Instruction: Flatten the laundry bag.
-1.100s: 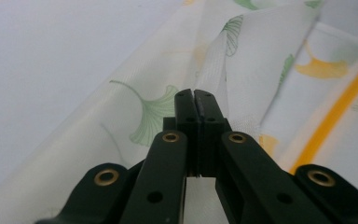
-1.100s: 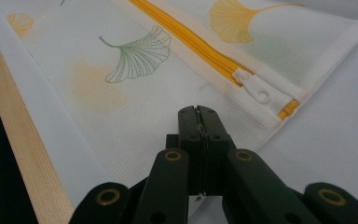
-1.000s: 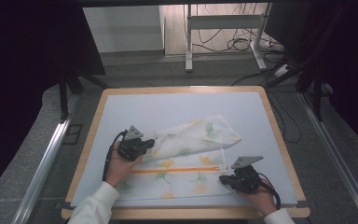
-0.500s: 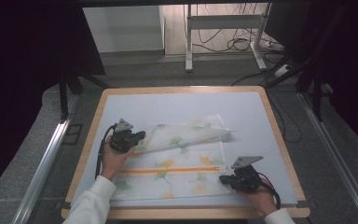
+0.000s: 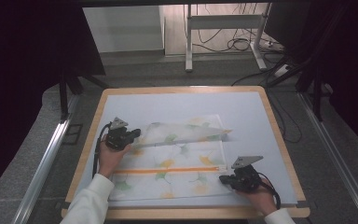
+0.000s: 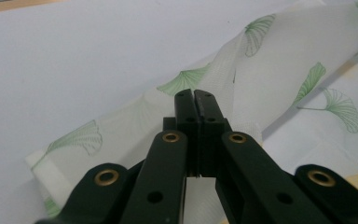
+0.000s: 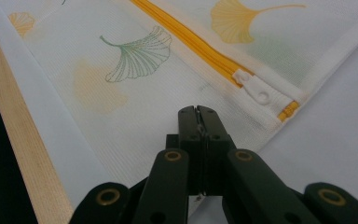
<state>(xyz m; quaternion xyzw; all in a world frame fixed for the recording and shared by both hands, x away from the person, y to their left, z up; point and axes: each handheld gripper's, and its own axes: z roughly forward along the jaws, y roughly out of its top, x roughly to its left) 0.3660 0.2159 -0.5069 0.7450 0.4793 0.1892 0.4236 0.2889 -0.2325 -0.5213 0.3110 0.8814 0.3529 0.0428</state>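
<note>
Mesh laundry bag [image 5: 177, 165] pinched by both grippers

The folded-over top edge is clamped by the left gripper [image 5: 133, 135]; the corner below the orange zipper [image 5: 168, 171] is clamped by the right gripper [image 5: 223, 178].

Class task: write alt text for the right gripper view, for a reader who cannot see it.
The right hand-held gripper, jaws shut, rests on a white mesh bag printed with ginkgo leaves. An orange zipper crosses the bag, which lies on a pale blue mat.
</note>
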